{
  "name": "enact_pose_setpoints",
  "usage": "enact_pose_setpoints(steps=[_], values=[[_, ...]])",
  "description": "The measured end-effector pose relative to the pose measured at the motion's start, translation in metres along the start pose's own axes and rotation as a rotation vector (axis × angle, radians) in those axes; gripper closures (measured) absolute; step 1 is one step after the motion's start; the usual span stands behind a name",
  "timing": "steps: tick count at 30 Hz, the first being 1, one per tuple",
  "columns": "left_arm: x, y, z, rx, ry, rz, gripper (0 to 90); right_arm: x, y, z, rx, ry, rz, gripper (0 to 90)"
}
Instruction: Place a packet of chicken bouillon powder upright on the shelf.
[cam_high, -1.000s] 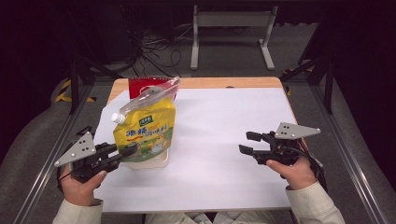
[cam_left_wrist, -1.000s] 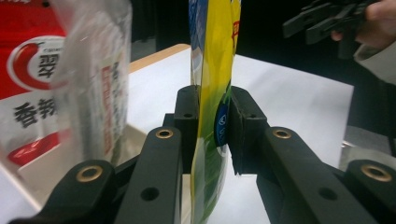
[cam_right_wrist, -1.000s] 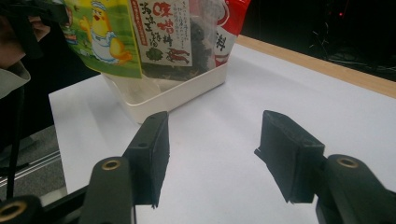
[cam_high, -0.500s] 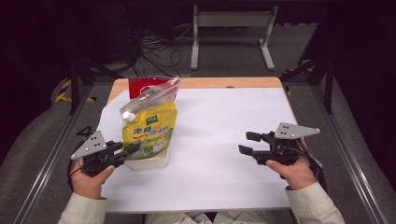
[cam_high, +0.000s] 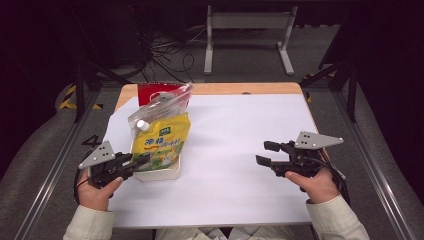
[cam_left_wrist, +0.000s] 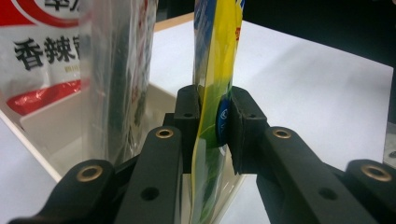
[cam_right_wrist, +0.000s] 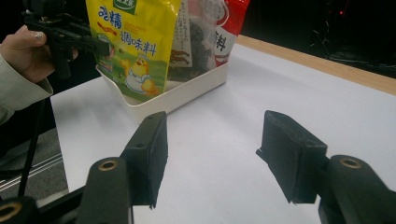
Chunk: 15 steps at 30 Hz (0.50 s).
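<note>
The yellow pouch (cam_high: 161, 145) is stood upright in the white tray (cam_high: 159, 175) near the left edge of the table (cam_high: 240, 150), and its lower near edge is pinched by the left gripper (cam_high: 142, 161). In the left gripper view the pouch (cam_left_wrist: 215, 84) is seen edge-on between the two black pads (cam_left_wrist: 243, 126), which are pressed against it from both sides; the jaws are nearly closed, with only the thin pouch between them. The tray (cam_left_wrist: 51, 135) is seen to the left of the jaws there.

The right gripper (cam_high: 266, 153) is held well apart from the pouch, over the bare right part of the table. Its jaws are parted, and nothing is held between them; in the right gripper view only the white table (cam_right_wrist: 219, 154) is seen in the gap.

Three packets are counted in the tray: one yellow pouch at the front, one clear bag (cam_high: 162, 102) behind it, and one red packet (cam_high: 150, 92) at the back. One tray, two grippers and two hands are counted. The left hand (cam_high: 95, 190) and right hand (cam_high: 315, 185) are placed at the near edge.
</note>
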<state>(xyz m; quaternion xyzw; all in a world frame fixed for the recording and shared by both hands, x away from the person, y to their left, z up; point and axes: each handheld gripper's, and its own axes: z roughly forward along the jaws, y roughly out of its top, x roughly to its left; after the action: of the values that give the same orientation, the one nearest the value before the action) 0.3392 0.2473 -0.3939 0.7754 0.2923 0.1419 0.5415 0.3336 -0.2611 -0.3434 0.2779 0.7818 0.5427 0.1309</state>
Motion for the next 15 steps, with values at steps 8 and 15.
enact_pose_setpoints(steps=[8,15], values=[[-0.0039,0.0003,0.0062,0.135,0.030,-0.004,76.1,-0.0001,-0.0003,0.0003,0.000,-0.002,0.005,40.1],[-0.0028,0.0026,0.0052,0.234,0.066,-0.024,75.5,0.0001,-0.0008,0.0009,0.006,-0.001,0.007,39.5]])
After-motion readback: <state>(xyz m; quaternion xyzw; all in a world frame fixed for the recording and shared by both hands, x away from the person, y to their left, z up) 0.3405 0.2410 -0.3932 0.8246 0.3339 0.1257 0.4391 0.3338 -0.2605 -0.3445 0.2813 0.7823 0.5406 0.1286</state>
